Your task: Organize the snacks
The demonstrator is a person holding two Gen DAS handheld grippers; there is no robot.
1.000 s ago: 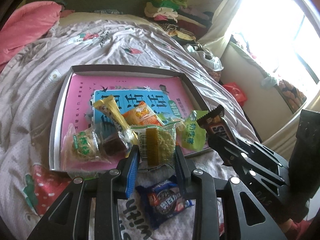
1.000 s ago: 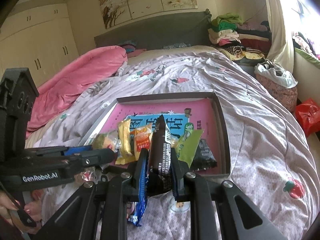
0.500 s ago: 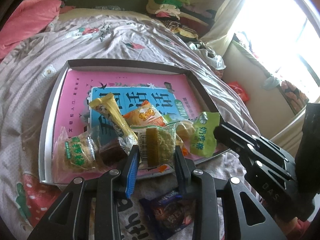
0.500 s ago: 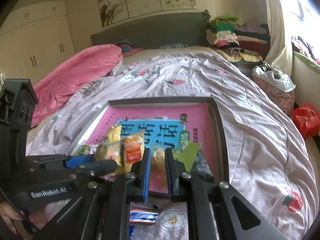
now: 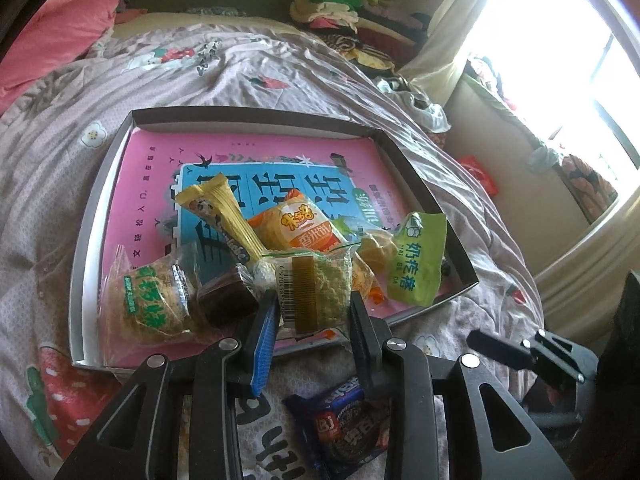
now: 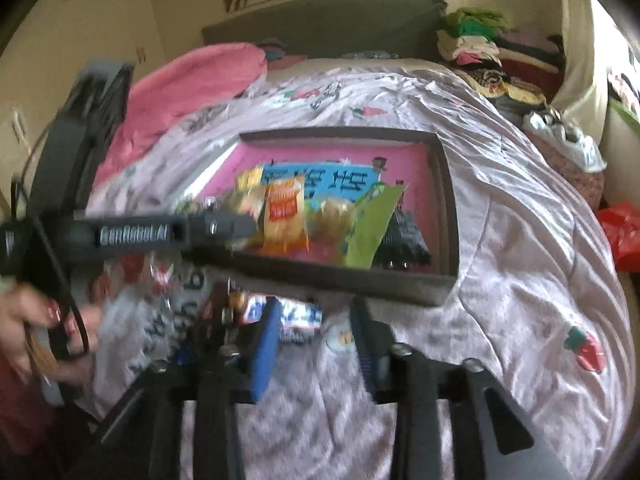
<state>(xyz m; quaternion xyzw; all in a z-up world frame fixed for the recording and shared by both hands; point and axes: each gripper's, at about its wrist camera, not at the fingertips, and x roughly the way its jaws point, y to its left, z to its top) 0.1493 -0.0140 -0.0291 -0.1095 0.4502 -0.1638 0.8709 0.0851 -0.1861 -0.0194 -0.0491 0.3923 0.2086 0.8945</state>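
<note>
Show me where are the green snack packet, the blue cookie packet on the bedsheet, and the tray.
green snack packet (image 5: 418, 270), left wrist view, middle of its printed face
blue cookie packet (image 5: 348, 426), left wrist view, centre of its front
tray (image 5: 256, 114), left wrist view, far wall

left hand-held gripper (image 5: 312, 304): clamped, tilted down | right hand-held gripper (image 6: 316, 332): jaws just opening, empty

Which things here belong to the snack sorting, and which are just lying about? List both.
Job: tray, clear cake packet in left gripper, green packet, orange packet, blue cookie packet.
Lying about: folded clothes, pink duvet, red bag.
</note>
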